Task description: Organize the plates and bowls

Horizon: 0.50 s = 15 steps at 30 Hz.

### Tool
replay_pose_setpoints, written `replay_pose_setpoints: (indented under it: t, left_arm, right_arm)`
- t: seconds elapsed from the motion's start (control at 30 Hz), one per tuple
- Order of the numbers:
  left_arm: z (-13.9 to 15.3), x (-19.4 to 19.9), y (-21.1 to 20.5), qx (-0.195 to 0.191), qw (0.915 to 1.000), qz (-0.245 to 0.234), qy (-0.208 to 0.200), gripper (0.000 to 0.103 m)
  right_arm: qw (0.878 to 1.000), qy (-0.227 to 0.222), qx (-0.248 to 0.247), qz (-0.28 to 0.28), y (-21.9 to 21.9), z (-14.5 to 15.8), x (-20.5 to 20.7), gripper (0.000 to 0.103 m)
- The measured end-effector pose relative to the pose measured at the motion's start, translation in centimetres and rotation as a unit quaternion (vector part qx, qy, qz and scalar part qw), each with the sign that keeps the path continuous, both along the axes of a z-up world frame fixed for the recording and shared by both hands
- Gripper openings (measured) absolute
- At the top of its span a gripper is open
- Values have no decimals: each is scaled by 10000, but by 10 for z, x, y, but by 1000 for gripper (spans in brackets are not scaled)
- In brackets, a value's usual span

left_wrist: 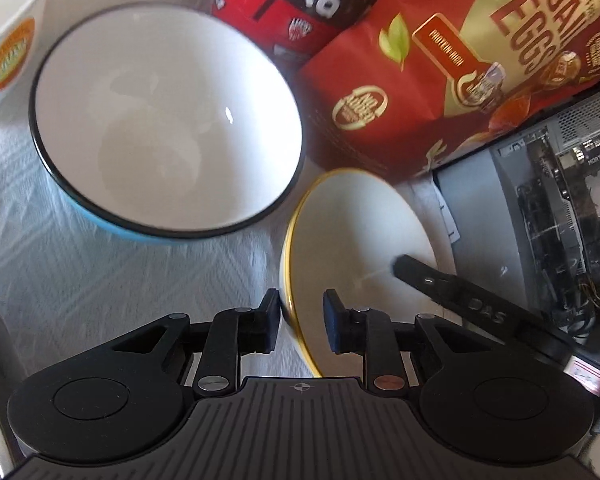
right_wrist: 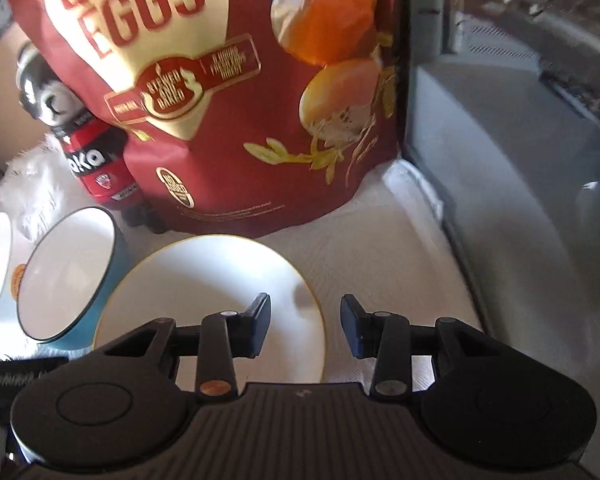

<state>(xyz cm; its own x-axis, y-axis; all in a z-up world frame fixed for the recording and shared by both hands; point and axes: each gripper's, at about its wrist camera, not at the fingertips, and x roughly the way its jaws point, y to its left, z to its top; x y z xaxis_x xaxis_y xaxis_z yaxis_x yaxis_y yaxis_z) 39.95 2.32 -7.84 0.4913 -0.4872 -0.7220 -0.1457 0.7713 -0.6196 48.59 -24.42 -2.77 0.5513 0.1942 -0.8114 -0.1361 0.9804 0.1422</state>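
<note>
A white bowl with a gold rim [left_wrist: 352, 232] stands on the white cloth, tilted up on one side. My left gripper [left_wrist: 302, 326] straddles its near rim, jaws apart, one finger outside and one inside. The same bowl shows in the right wrist view [right_wrist: 204, 292]. My right gripper [right_wrist: 305, 324] is open, and its jaws straddle the bowl's right rim. Its finger [left_wrist: 428, 280] shows over the bowl in the left wrist view. A larger blue bowl with a black rim and white inside [left_wrist: 164, 120] sits to the left, also in the right wrist view [right_wrist: 68, 272].
A red quail-eggs bag [left_wrist: 460, 72] [right_wrist: 228, 92] stands right behind the bowls. A red bottle with a panda cap [right_wrist: 88, 156] stands beside it. A white container with an orange label [left_wrist: 8, 52] is far left. A grey computer case [right_wrist: 520, 160] lies to the right.
</note>
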Motion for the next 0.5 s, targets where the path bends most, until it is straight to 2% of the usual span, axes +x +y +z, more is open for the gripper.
replay_pose_setpoints:
  t: [0.1,0.2,0.37,0.5]
  left_arm:
    - [2,-3,1,55,9999,-101,-28,22]
    - [9,-8,1,248,9991,-306,-136,23]
    - [20,-25,7,548,9971,-493,-206,23]
    - [32,-46,18,775,9943,-670,-310,24]
  right_arm:
    - [9995,275,15,183,7,-10,9,38]
    - [9991,334,-126,221,10,-15,8,34]
    - [9987,438,33,247,10,-9,-4,29]
    - [9980,516,113,358,16,-4,-23,29]
